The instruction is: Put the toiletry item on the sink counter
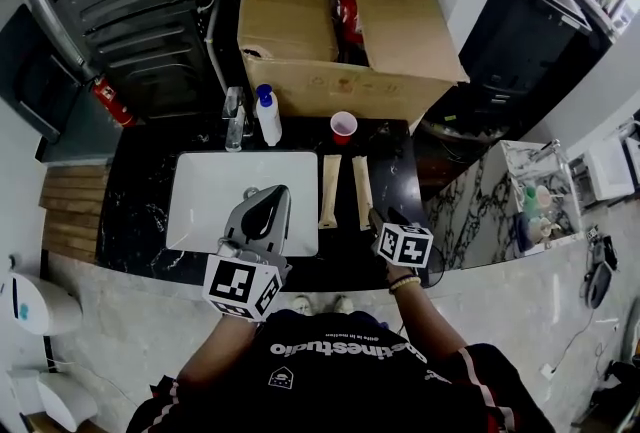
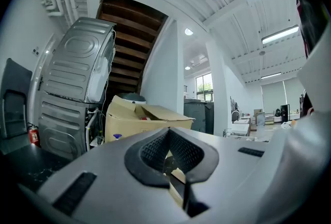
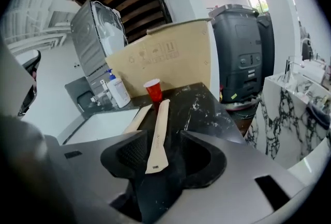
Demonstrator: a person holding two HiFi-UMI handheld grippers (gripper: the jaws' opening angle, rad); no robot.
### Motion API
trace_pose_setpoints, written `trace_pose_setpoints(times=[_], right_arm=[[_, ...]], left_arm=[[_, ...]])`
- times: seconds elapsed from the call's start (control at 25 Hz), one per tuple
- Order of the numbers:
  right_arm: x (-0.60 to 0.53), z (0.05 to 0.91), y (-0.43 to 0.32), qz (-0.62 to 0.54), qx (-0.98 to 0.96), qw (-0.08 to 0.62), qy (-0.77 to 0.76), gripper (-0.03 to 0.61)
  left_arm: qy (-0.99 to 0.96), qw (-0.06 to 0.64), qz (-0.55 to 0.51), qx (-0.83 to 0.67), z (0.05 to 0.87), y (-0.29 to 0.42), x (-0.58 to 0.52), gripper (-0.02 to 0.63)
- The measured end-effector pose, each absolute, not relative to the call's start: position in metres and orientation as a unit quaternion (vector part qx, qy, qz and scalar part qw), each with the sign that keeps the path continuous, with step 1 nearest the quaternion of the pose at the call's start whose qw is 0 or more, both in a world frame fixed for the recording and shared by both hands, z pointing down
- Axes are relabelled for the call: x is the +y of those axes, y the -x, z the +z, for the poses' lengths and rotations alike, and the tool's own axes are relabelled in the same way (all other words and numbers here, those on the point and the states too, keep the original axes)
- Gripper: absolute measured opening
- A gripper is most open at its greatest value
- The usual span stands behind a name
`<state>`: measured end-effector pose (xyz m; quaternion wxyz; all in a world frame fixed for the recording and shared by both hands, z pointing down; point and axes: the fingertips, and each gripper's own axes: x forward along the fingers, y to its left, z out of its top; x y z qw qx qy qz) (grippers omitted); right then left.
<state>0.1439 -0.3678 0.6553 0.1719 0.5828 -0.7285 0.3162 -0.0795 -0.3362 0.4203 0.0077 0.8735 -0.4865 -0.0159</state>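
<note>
Two long tan paper-wrapped toiletry items lie side by side on the black sink counter (image 1: 140, 211), right of the white basin (image 1: 215, 191). The right-hand one (image 1: 362, 191) (image 3: 159, 132) rests flat with its near end between the jaws of my right gripper (image 1: 376, 219) (image 3: 165, 158). Those jaws stand wide, with a gap on each side of the wrapper. The other wrapped item (image 1: 330, 191) (image 3: 135, 118) lies just left of it. My left gripper (image 1: 266, 201) (image 2: 169, 153) hovers over the basin's front right, shut with nothing in it.
A red cup (image 1: 343, 127) (image 3: 152, 89), a white pump bottle (image 1: 268, 116) (image 3: 119, 91) and the faucet (image 1: 235, 119) stand along the counter's back edge. Behind them sits a big open cardboard box (image 1: 340, 21) (image 2: 139, 117). A marble-patterned unit (image 1: 510, 201) stands to the right.
</note>
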Motion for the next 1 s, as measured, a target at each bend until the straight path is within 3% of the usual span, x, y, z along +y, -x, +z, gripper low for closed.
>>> trace_pose_setpoints(times=[0.24,0.52,1.0], right_arm=[[-0.384,0.538,-0.155,0.190,-0.768,0.094,-0.604,0.210],[-0.359,0.417,-0.107,0.096,-0.849,-0.032,-0.519,0.092],[-0.324,0.374,-0.059,0.061,-0.895,-0.048,-0.439,0.037]], left_arm=[[-0.874,0.000,-0.024,-0.485,0.410,0.079,-0.340,0.014],[-0.874,-0.012,-0.035,-0.484,0.393,0.076,-0.347,0.014],[-0.880,-0.013,-0.042,-0.474,0.387,0.073,-0.349,0.014]])
